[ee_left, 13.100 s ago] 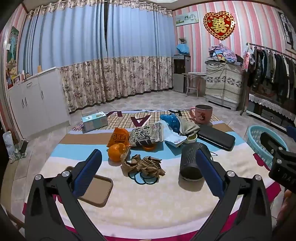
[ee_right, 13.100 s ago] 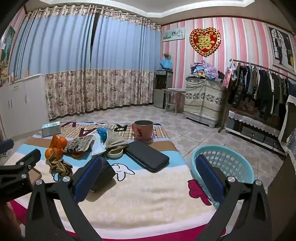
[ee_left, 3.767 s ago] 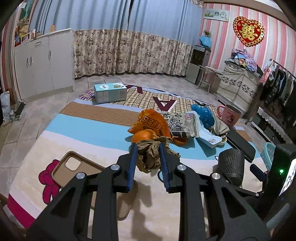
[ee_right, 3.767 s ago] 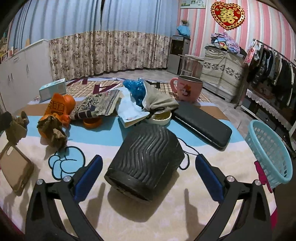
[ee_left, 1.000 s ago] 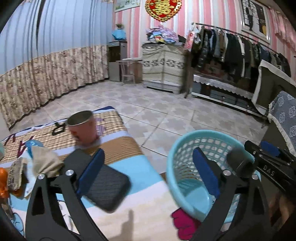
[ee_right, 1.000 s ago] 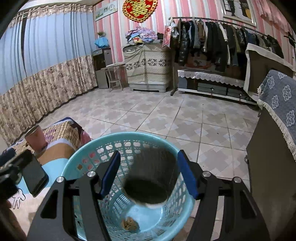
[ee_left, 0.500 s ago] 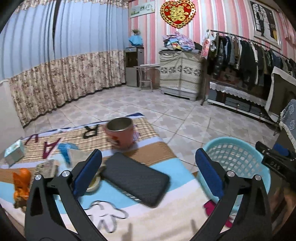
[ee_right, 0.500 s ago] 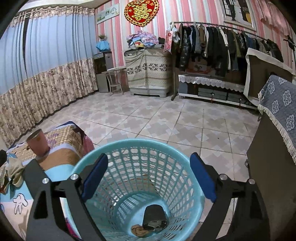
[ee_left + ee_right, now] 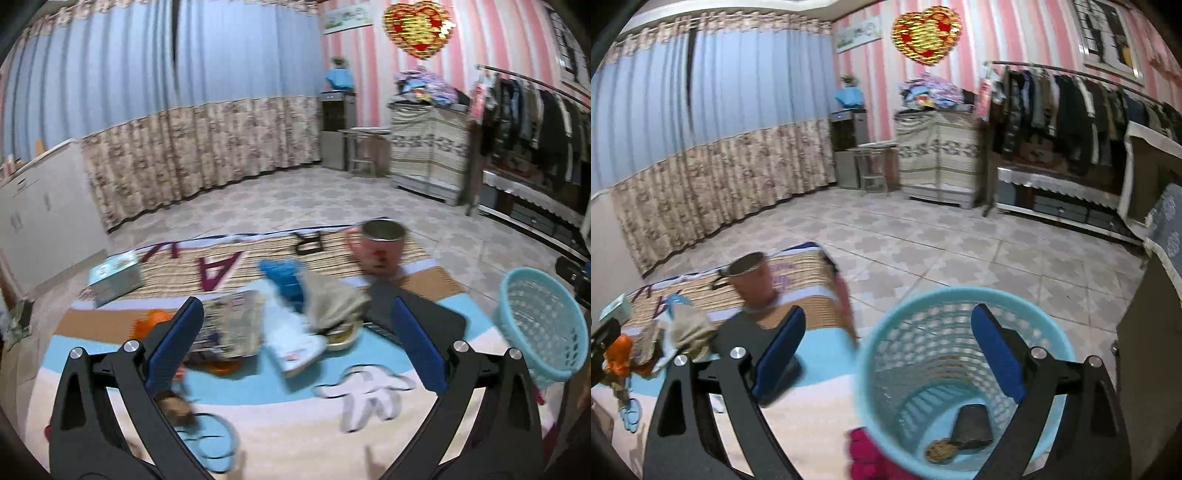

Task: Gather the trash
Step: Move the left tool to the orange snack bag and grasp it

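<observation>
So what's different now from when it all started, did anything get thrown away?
Yes. The black ribbed cup and the crumpled brown paper left the table and now lie in the blue basket. Both the left gripper and right gripper are open and empty. The pink mug, wrappers and black case stayed put.

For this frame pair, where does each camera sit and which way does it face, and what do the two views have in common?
Left wrist: on the left gripper, aimed down across the patterned table cover at the snack wrappers; its own open black fingers with blue pads show.
Right wrist: on the right gripper, tilted down into the blue basket holding a dark cup and a crumpled wad; its open fingers show.
Shared: pink mug, black case, basket, curtains, red heart ornament.
</observation>
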A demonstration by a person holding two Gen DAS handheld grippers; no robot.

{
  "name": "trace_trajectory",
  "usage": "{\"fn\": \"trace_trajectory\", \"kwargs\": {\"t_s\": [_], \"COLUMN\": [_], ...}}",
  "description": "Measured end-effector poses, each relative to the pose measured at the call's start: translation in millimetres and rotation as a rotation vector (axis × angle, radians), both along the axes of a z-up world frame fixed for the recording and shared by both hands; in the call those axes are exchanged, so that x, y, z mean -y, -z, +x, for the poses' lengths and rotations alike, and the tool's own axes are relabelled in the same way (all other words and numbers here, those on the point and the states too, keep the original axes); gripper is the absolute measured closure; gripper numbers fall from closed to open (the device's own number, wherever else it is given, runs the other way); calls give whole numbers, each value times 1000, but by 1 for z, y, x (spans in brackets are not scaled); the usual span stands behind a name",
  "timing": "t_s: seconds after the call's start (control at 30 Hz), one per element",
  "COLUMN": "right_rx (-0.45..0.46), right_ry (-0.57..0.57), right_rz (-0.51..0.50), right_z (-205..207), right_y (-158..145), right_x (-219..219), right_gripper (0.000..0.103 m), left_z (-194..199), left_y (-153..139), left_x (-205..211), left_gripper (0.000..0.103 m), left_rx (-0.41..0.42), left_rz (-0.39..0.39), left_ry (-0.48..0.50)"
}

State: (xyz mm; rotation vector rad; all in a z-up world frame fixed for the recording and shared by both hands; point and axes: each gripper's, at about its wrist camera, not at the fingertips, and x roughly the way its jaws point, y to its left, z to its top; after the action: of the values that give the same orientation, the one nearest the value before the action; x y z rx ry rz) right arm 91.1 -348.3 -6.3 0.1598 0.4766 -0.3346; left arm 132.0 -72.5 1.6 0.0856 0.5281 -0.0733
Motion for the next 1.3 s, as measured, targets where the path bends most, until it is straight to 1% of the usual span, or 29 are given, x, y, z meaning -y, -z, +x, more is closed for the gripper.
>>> {"fn": "trace_trajectory", "kwargs": {"t_s": [0.13, 0.23, 0.33, 0.4, 0.47, 0.57, 0.63, 0.77, 0.83, 0.87, 0.93, 0.97, 1.03, 1.07, 1.13, 1.23, 1.27, 1.3], "right_rx": [-1, -14, -38, -65, -84, -105, -113, -134, -144, -147, -152, -153, -155, -156, -156, -157, -158, -160], "right_ry": [-87, -126, -155, -164, -173, -198, -207, -224, -231, -234, -238, -241, -244, -244, -243, -245, -247, -249], "right_rz": [-9, -16, 24, 14, -9, -15, -14, -22, -40, -48, -61, -64, -72, -74, -72, -68, -68, -68], "right_z": [9, 15, 24, 33, 42, 53, 57, 64, 65, 67, 69, 69, 69, 69, 69, 69, 69, 69], "right_y": [1, 6, 17, 26, 33, 40, 42, 48, 50, 50, 52, 52, 53, 52, 52, 53, 54, 55], "right_x": [-39, -63, -74, -82, -87, -95, -99, -106, -109, -111, -113, -114, -114, -114, -113, -114, -114, -115], "right_gripper": [14, 14, 14, 14, 14, 14, 14, 14, 14, 14, 14, 14, 14, 14, 14, 14, 14, 14], "left_z": [11, 21, 35, 43, 50, 56, 63, 75, 80, 82, 85, 85, 87, 88, 89, 89, 88, 87], "left_y": [2, 12, 24, 31, 37, 47, 56, 70, 76, 78, 82, 84, 85, 85, 84, 83, 81, 79], "left_x": [-33, -56, -79, -94, -109, -127, -139, -151, -157, -158, -159, -156, -152, -151, -148, -145, -146, -146], "left_gripper": [6, 6, 6, 6, 6, 6, 11, 15, 25, 27, 40, 43, 58, 62, 76, 86, 88, 92], "left_rx": [-19, -40, -86, -111, -134, -152, -184, -248, -279, -289, -304, -309, -314, -312, -308, -304, -302, -299], "left_rz": [-7, 2, 0, -19, -27, -6, -14, -21, -59, -75, -90, -88, -78, -73, -60, -50, -50, -56], "left_ry": [-53, -87, -133, -163, -166, -185, -178, -174, -156, -144, -129, -124, -106, -100, -85, -78, -78, -78]}}
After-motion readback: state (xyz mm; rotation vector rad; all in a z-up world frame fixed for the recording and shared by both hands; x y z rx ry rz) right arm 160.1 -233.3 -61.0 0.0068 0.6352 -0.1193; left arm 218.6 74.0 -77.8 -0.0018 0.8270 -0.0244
